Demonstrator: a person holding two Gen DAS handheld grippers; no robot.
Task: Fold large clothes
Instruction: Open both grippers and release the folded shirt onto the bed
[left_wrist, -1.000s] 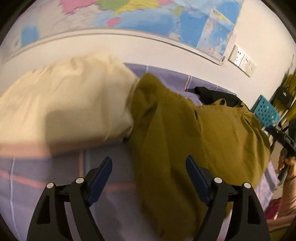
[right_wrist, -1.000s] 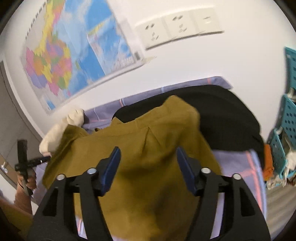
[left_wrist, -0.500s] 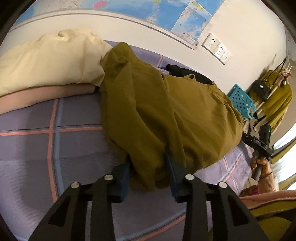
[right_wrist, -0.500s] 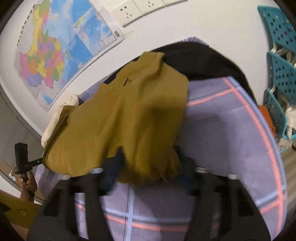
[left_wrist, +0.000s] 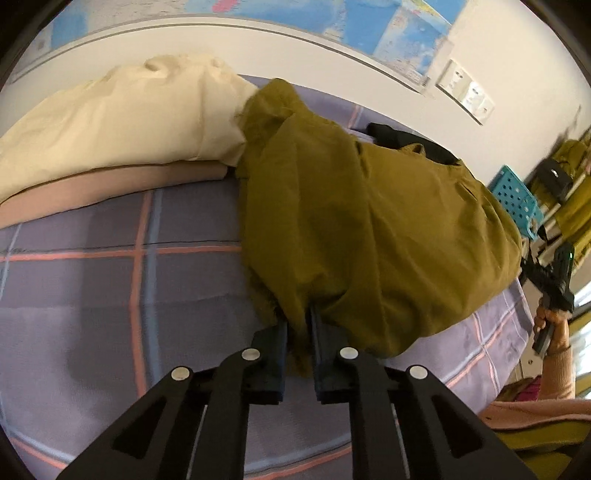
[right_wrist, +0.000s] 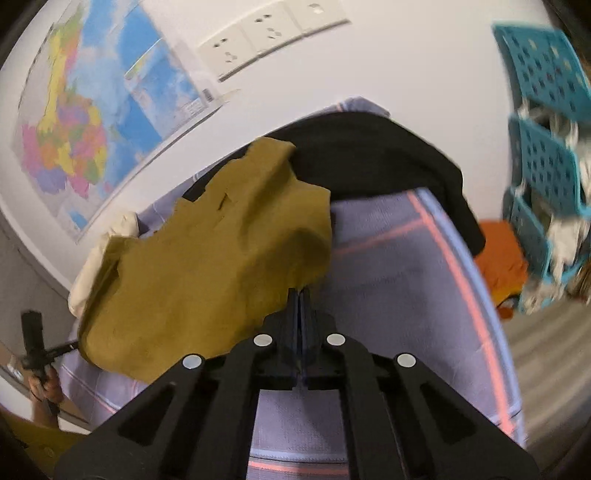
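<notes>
Left wrist view first: our left gripper (left_wrist: 298, 325) is closing on a bunched edge of the crumpled olive-green cotton garment (left_wrist: 376, 229), cloth pinched between the blue pads. The garment sprawls from the tongs toward one o'clock across the lilac checked bedsheet (left_wrist: 110, 273), its far end against the cream pillow (left_wrist: 122, 122) at eleven. What lies under the fold we can't see.

Right wrist view now: our right gripper (right_wrist: 299, 295) has its jaws together, nipping the garment's (right_wrist: 207, 266) near corner; the cloth runs off toward ten o'clock, over a black garment (right_wrist: 376, 155). The pinch itself is barely visible.
</notes>
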